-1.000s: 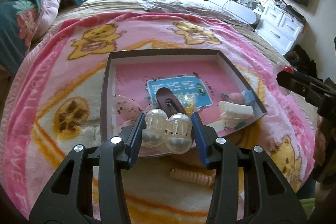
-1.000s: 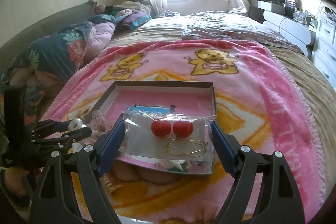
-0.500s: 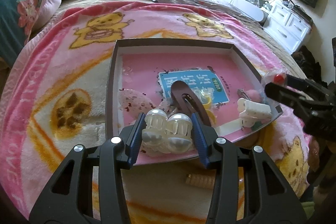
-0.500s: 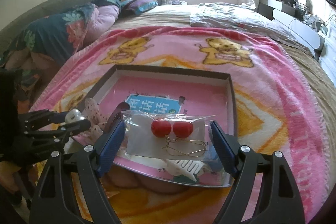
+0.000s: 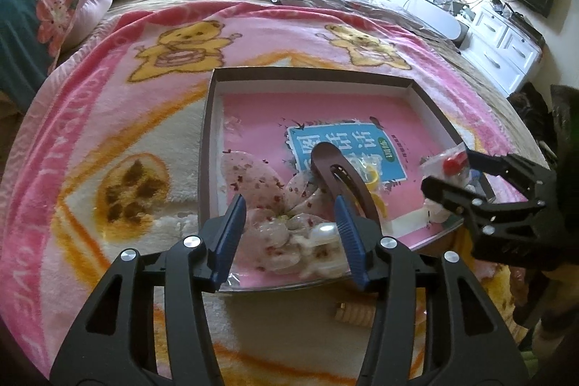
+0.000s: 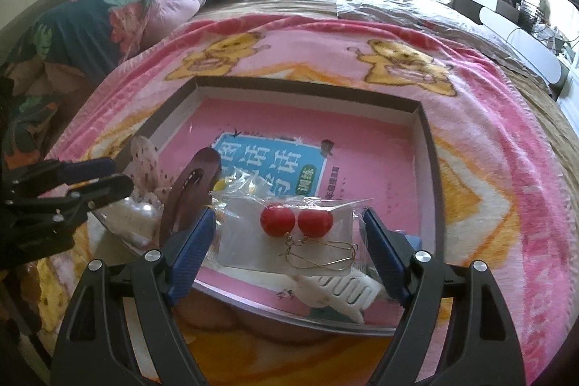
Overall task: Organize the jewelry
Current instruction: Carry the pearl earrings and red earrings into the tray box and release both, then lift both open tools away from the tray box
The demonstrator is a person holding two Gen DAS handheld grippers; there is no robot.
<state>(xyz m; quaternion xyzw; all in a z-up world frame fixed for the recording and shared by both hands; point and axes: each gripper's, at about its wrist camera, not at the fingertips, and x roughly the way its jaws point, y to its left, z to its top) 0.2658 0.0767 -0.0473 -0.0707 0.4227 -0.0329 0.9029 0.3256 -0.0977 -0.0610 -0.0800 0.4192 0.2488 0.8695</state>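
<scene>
Released since a second ago: the pearl-white clip, then pinched in the left gripper [image 5: 289,234], now lies blurred at the near end of the box [image 5: 430,111] on the flower-shaped hair pieces [image 5: 260,183], with both jaws standing wide apart around it.

Right gripper [image 6: 289,243]: closed edge-on upon the clear earring packet [image 6: 286,237], now carried over the box's near right corner, above the white comb clip [image 6: 340,288].

Packet contents: two red bead earrings [image 6: 295,222] on thin gold wire hooks. Judged very light; film slippery and limp, likely to buckle under a hard squeeze; hooks bend easily. Best taken by the packet's side edges, as now, clear of beads and wire.

Brown hair clip [image 5: 343,179]: rigid, smooth, curved; lies slantwise on the blue label. Best pinched across its narrow width.

One ribbed beige clip [image 5: 353,313] lies outside the box on the blanket [image 5: 119,140], not yet sorted.
</scene>
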